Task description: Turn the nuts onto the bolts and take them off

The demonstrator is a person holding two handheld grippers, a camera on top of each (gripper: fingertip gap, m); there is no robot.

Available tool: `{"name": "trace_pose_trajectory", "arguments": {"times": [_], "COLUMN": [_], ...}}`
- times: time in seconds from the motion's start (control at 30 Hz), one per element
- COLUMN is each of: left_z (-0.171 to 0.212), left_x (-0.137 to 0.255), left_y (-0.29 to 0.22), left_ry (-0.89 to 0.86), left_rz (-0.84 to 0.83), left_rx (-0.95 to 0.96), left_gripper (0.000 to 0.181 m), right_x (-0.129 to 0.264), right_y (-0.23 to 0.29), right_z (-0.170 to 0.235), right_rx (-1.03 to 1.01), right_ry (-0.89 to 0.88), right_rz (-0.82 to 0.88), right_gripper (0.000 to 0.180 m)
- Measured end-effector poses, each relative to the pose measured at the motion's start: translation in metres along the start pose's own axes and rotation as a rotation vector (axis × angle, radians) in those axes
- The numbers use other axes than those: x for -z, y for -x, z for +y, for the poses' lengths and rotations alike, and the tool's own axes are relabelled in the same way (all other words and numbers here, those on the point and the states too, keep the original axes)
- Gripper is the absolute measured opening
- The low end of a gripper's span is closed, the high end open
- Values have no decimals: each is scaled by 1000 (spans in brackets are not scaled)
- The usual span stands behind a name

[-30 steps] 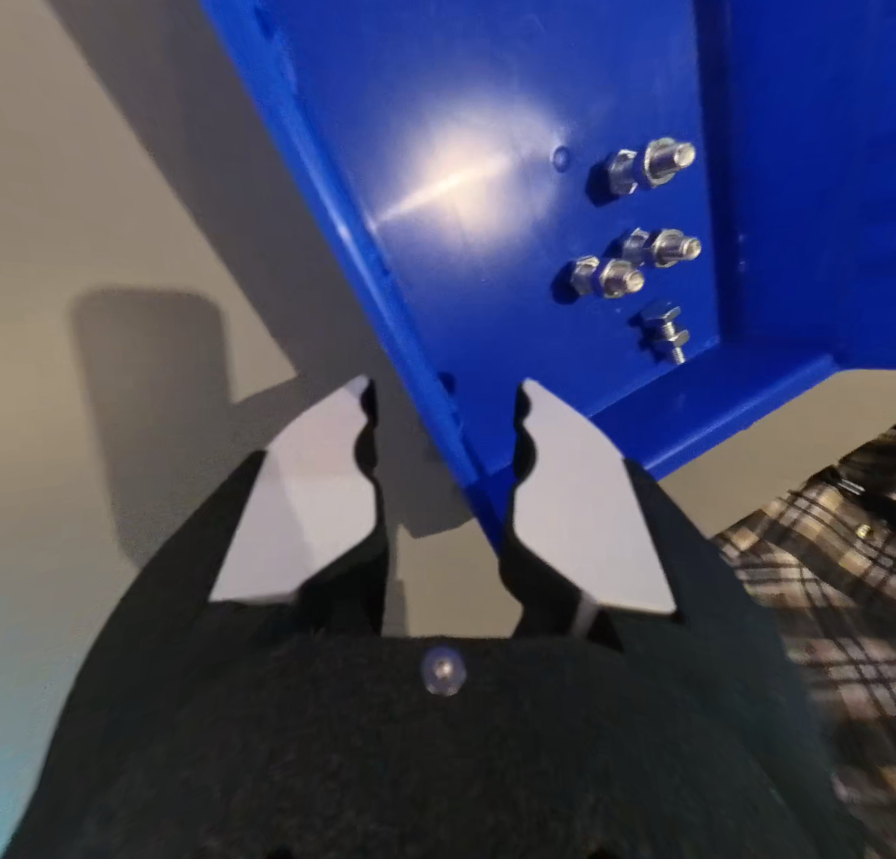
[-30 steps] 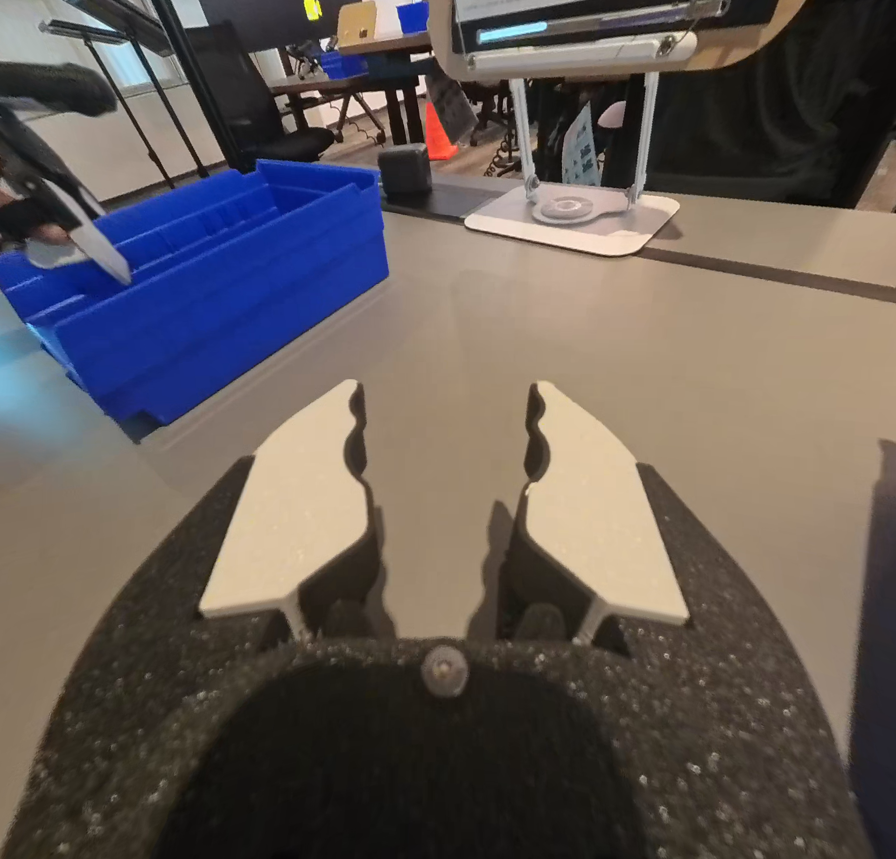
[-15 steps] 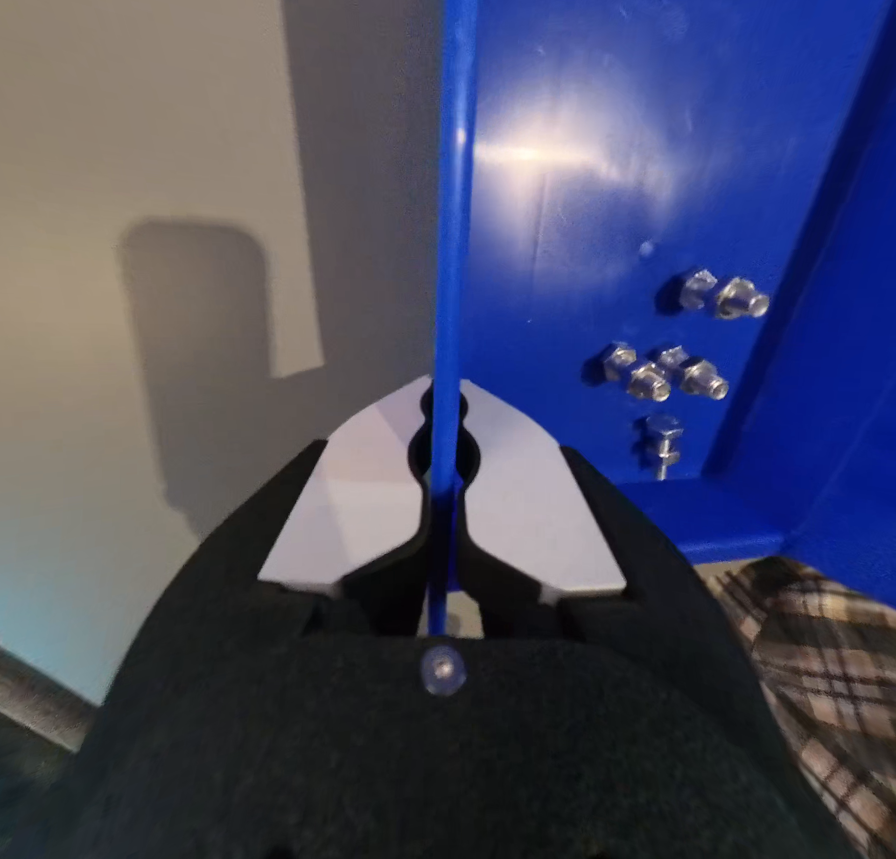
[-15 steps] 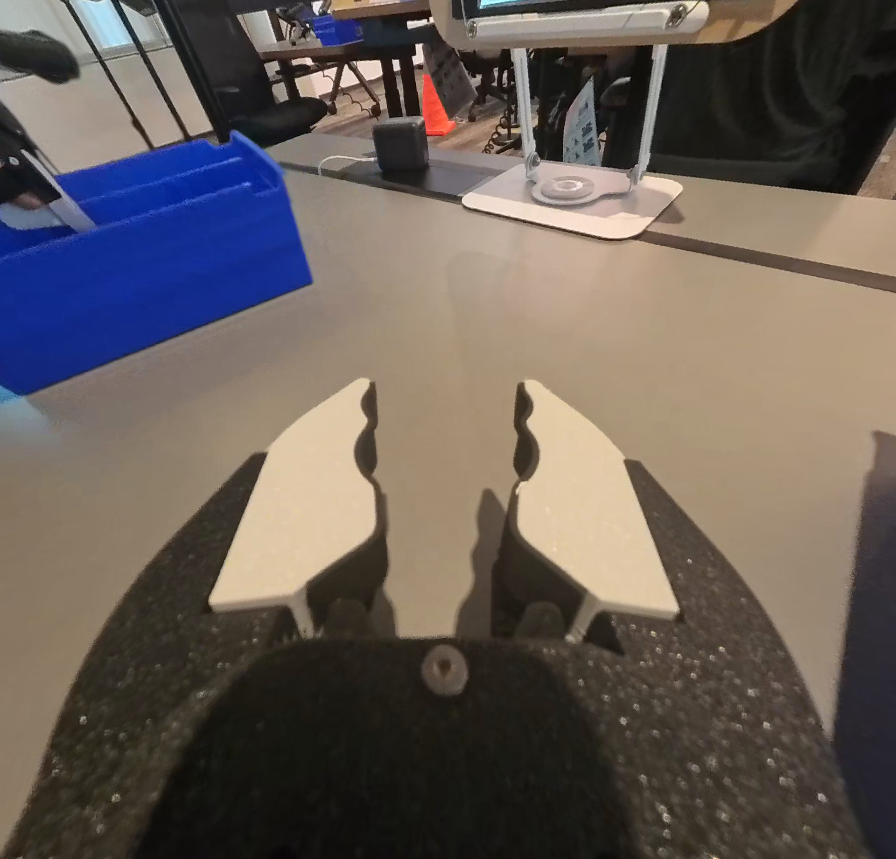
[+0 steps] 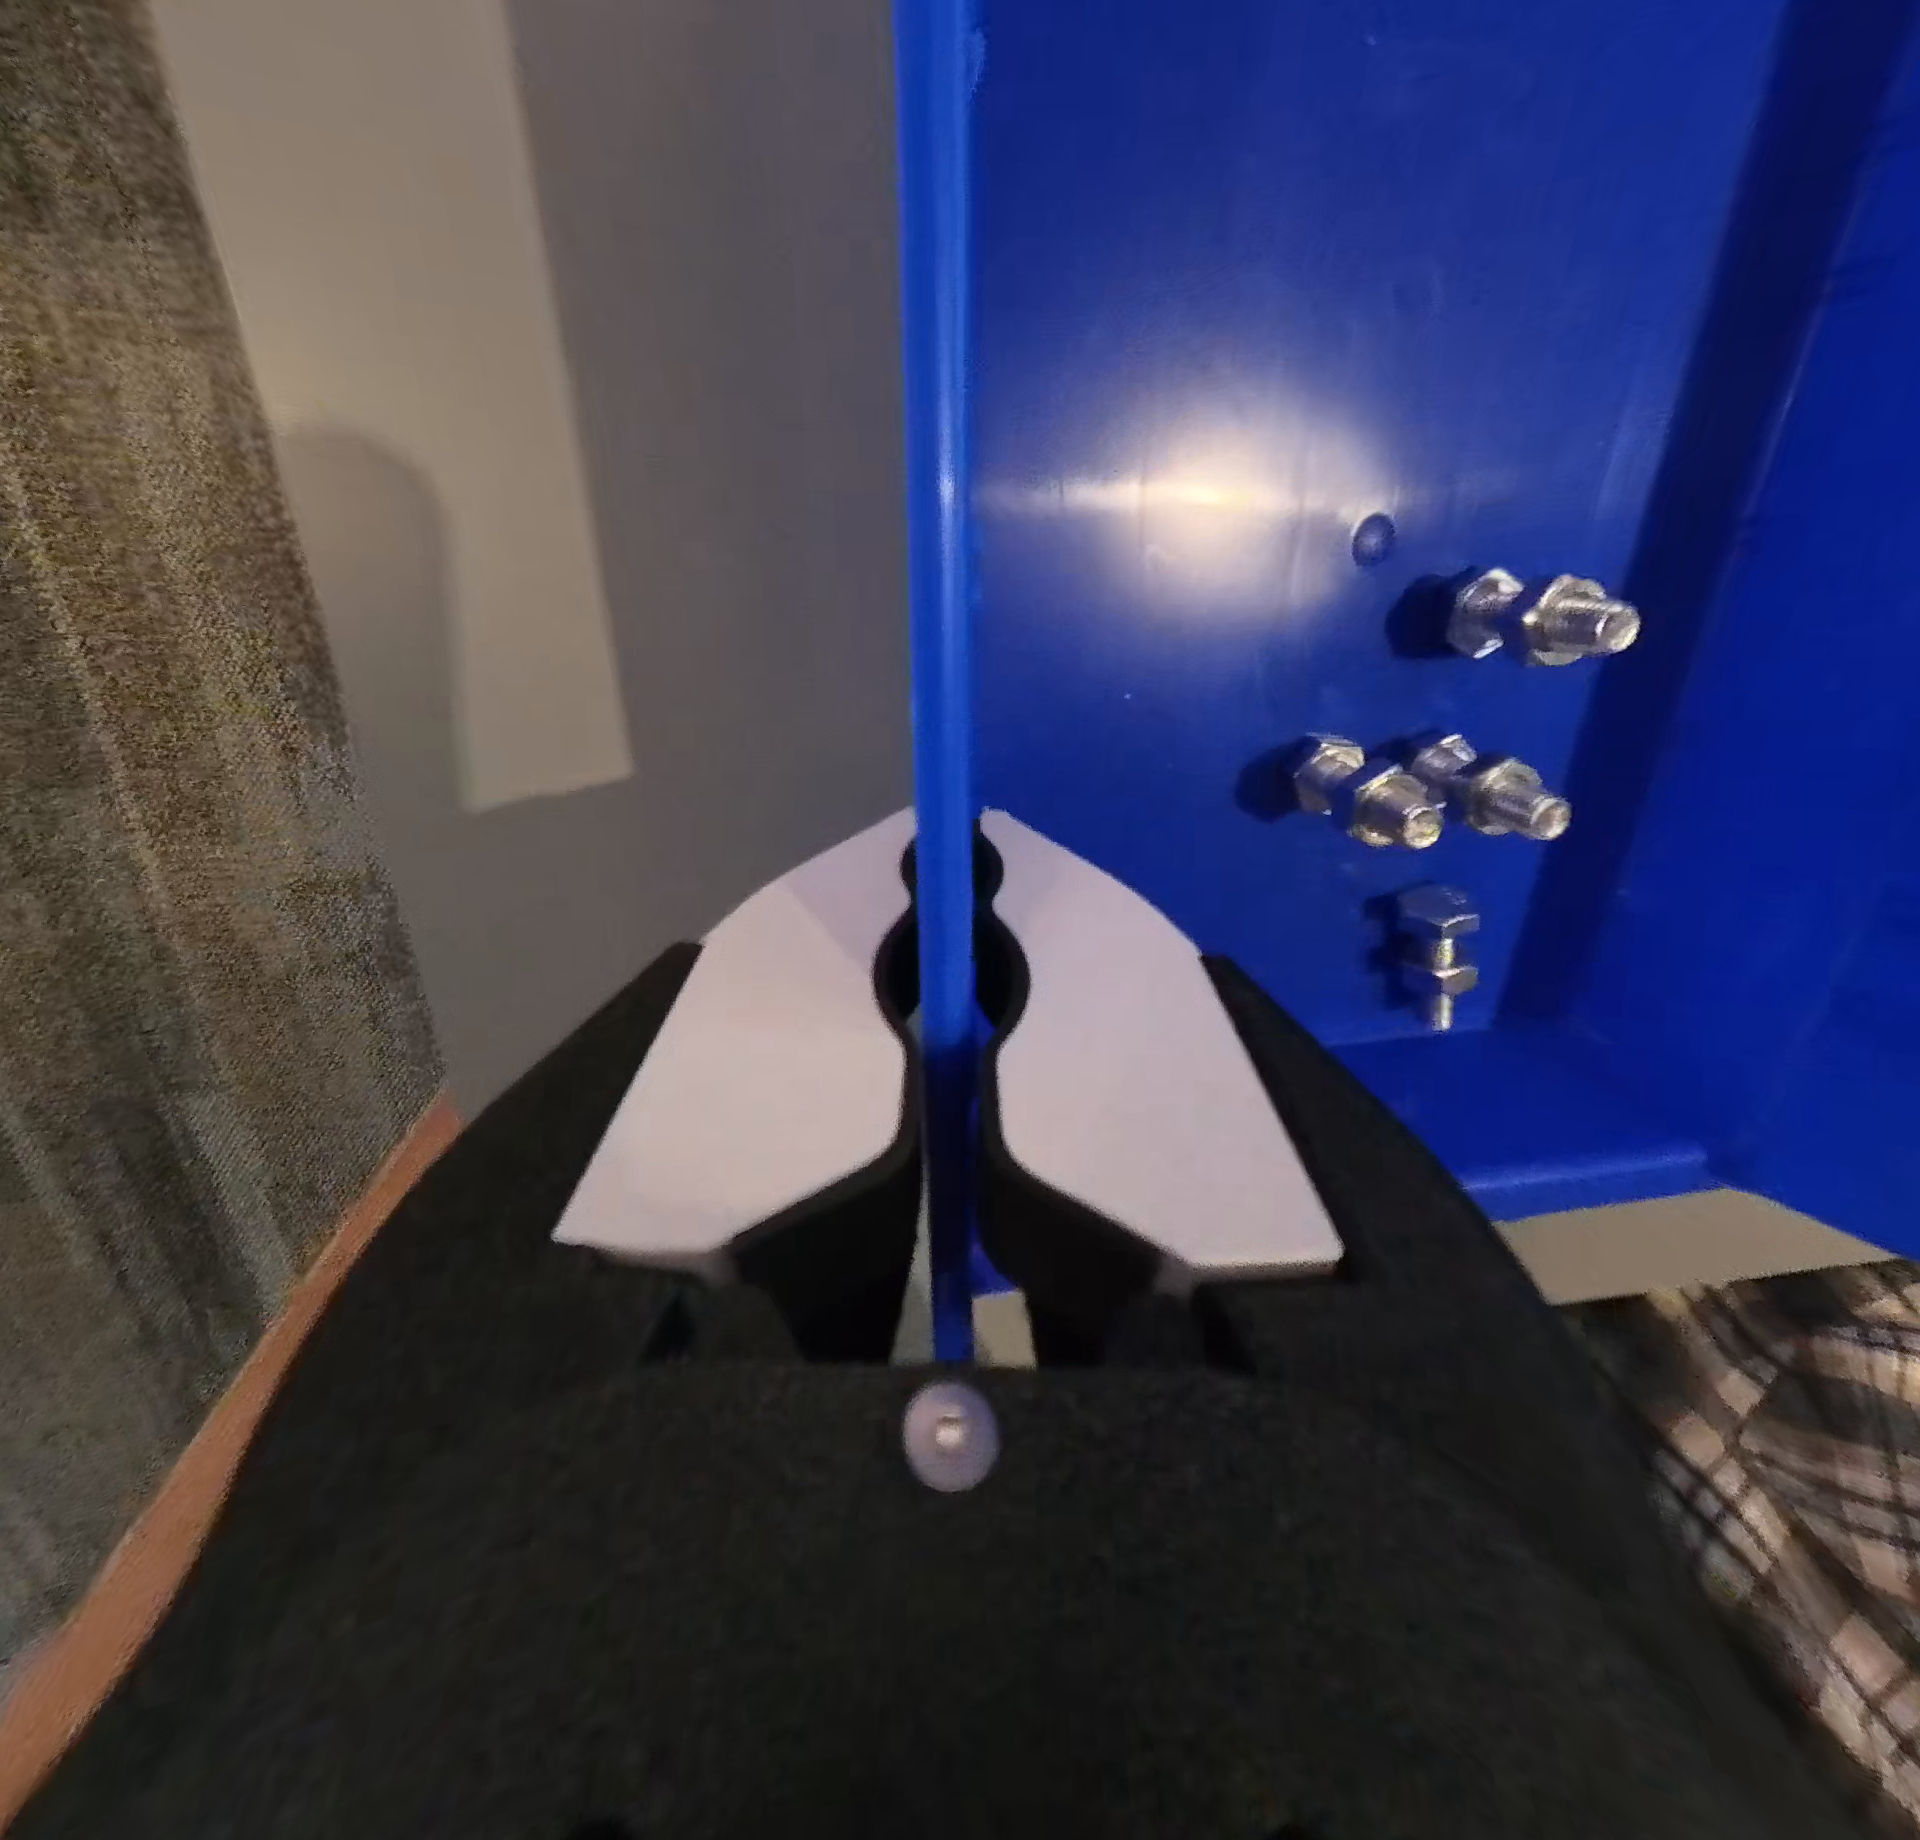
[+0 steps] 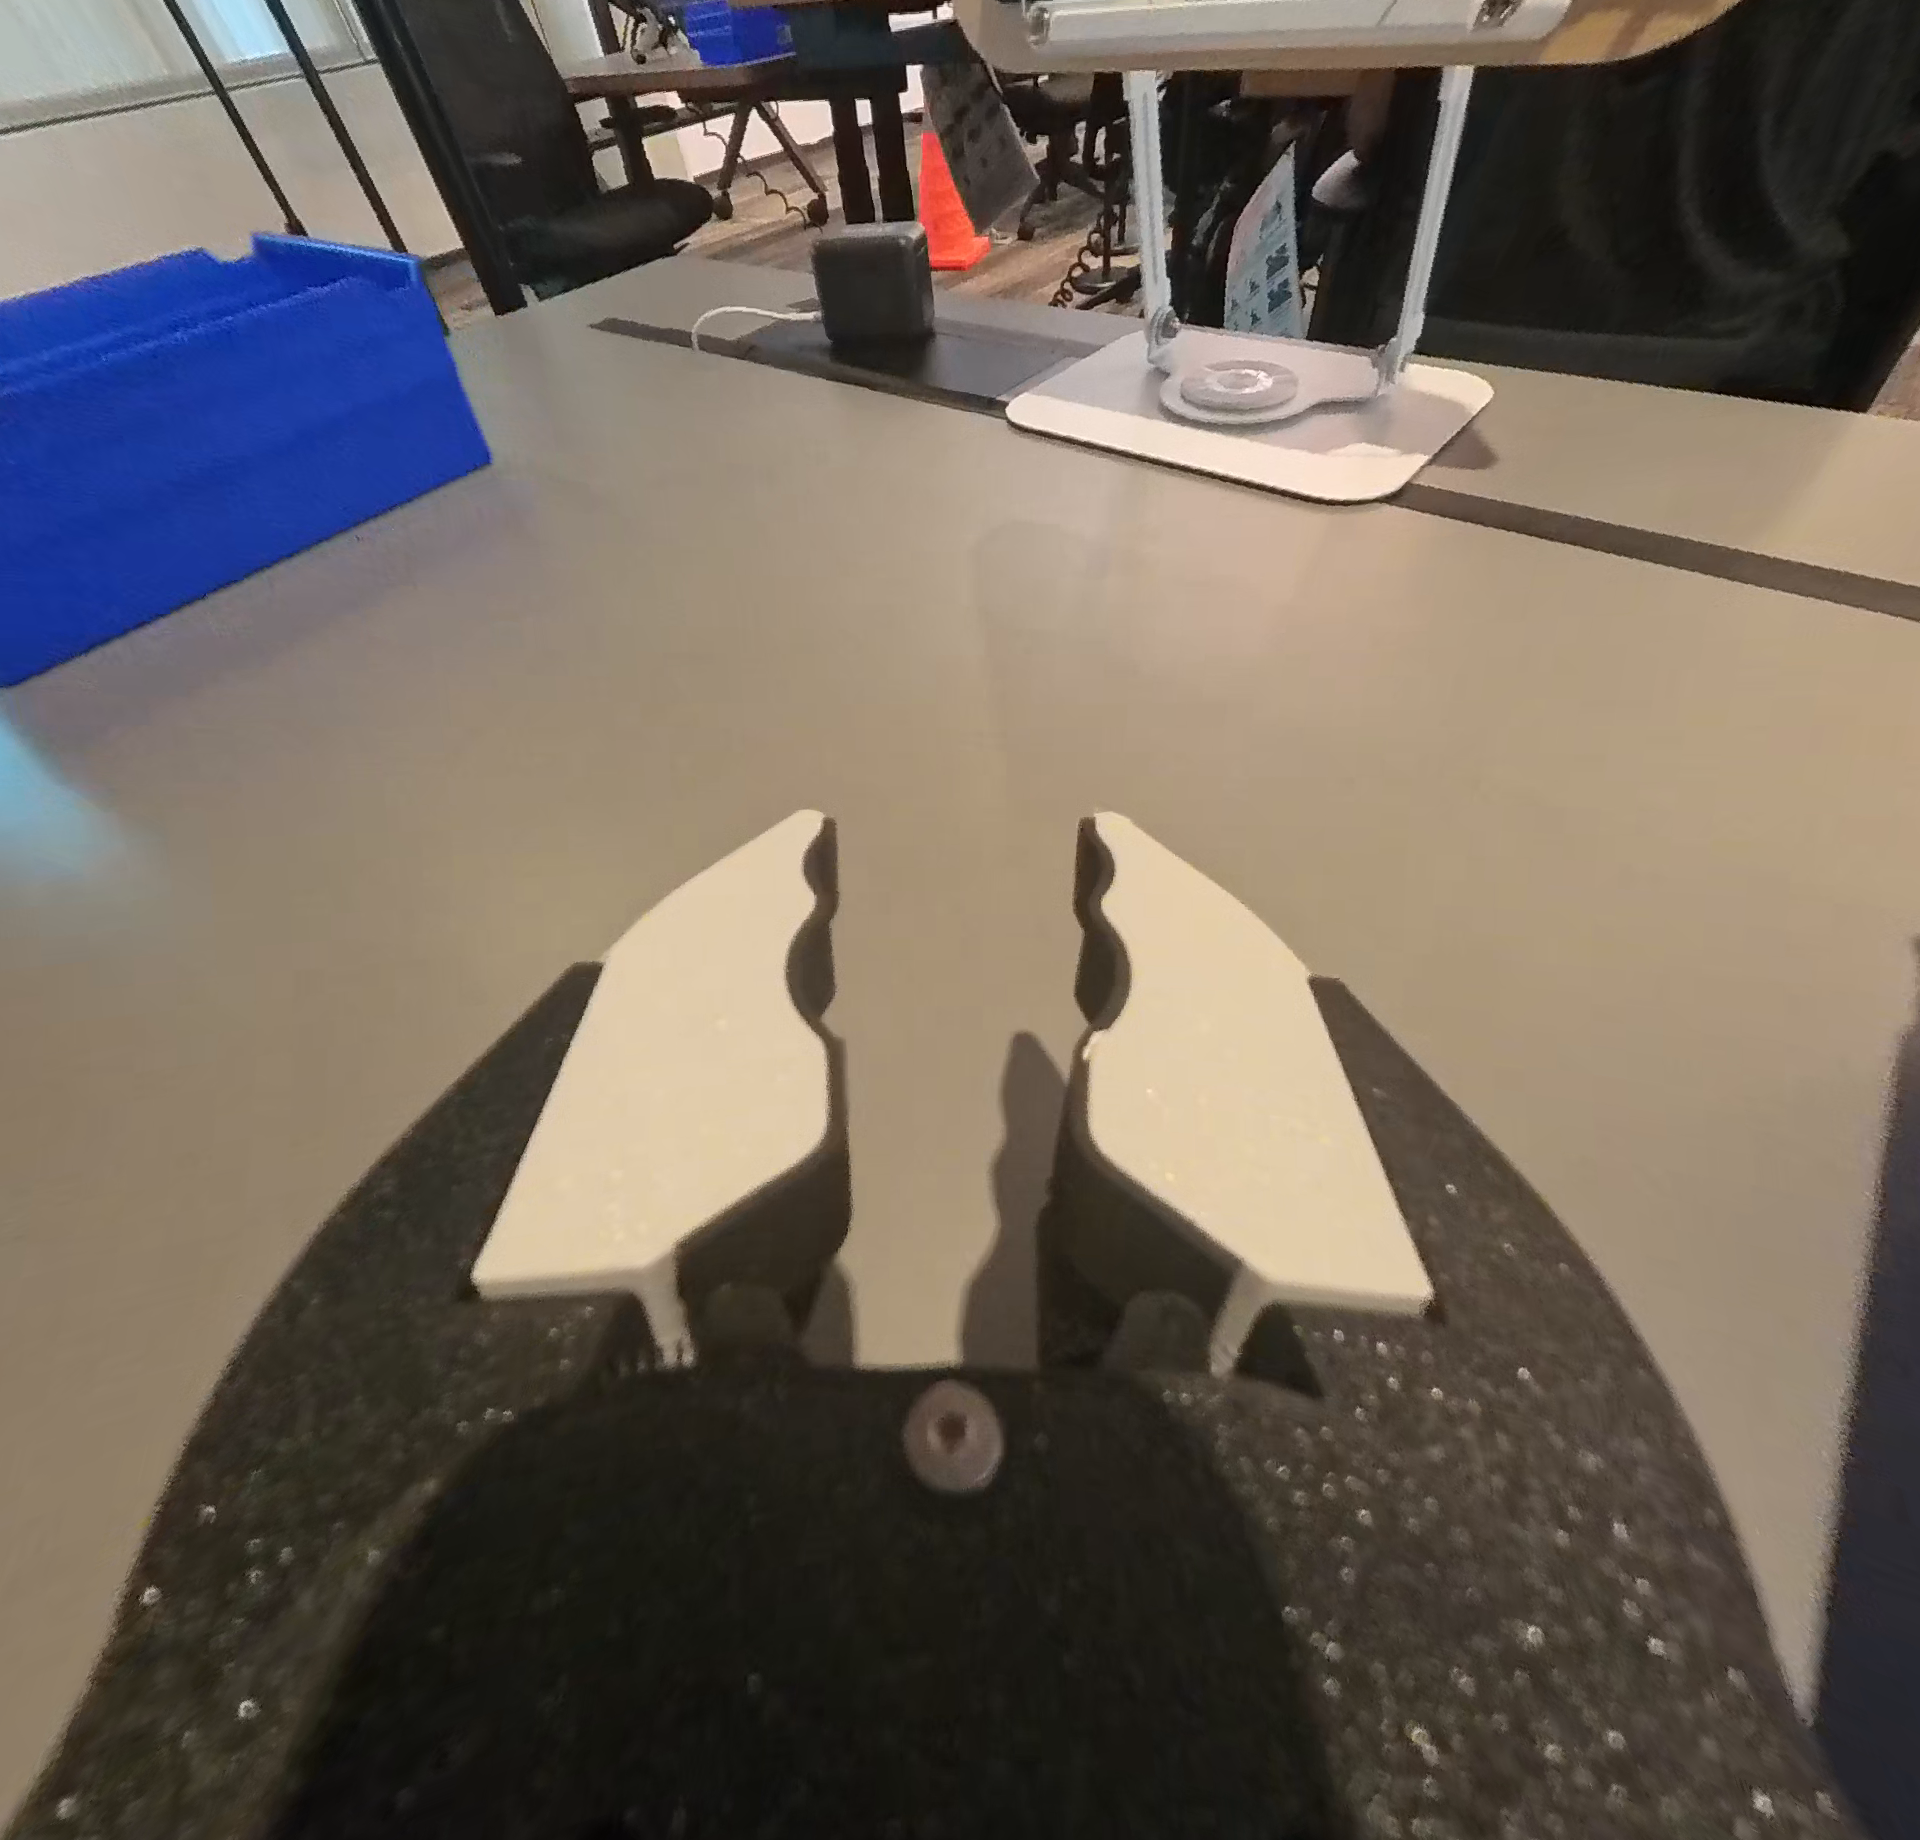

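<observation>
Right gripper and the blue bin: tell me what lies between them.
Only bare grey table lies between the open right gripper and the blue bin, as the right wrist view shows.

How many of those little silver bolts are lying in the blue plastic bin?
4 silver metal bolts, nuts on: one farthest, two side by side, one nearest, in the blue plastic bin. Others may lie outside the view.
</observation>
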State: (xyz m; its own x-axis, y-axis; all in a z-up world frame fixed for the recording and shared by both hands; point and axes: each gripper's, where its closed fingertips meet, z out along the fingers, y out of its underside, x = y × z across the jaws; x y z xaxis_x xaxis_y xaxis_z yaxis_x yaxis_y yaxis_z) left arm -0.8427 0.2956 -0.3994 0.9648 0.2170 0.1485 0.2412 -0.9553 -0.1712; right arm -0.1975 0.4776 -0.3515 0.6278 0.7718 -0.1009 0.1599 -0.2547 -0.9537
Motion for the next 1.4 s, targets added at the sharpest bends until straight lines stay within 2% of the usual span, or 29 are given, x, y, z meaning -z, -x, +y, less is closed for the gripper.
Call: {"name": "trace_pose_trajectory", "arguments": {"times": [0.33,1.4], "left_z": [-1,-7], "left_x": [10,13], "left_y": [53,77], "left_ry": [-40,-61], "left_rz": [-8,-7], "left_rx": [50,83], "left_gripper": [5,4], "right_x": [-16,-20], "right_y": [12,9], "right_z": [10,17], "right_rx": [14,28], "right_ry": [44,68], "right_rz": [-20,-18], "right_gripper": [40,36]}}
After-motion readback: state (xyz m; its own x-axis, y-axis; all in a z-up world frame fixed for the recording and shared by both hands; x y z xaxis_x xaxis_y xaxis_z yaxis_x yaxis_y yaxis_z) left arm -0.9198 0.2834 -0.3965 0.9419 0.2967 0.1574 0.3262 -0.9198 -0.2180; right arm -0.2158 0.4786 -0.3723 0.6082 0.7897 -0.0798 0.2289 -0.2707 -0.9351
